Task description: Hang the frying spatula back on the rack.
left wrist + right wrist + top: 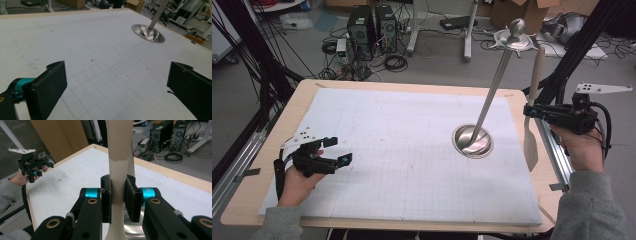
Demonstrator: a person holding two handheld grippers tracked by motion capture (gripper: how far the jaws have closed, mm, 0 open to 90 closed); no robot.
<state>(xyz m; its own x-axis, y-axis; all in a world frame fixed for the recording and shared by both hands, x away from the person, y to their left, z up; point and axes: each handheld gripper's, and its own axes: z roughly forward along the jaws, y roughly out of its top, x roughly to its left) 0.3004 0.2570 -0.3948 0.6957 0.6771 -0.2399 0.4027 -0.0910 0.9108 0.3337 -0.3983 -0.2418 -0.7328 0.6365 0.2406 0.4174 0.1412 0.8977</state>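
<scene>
My right gripper (532,111) is shut on a cream spatula (530,145) and holds it upright over the table's right edge, blade down and handle up. In the right gripper view both pads of my right gripper (119,200) press on the spatula's handle (119,157). A steel stand has a round dish base (472,141) on the mat, and its thin rod (494,85) leans up to a knob just left of the spatula. My left gripper (337,150) rests low at the mat's left side, jaws wide open with nothing between them (117,82).
A white gridded mat (402,150) covers the wooden table (257,200). A metal rail (557,155) runs along the right edge below my right hand. Computer towers (369,25), cables and boxes lie on the floor beyond the far edge.
</scene>
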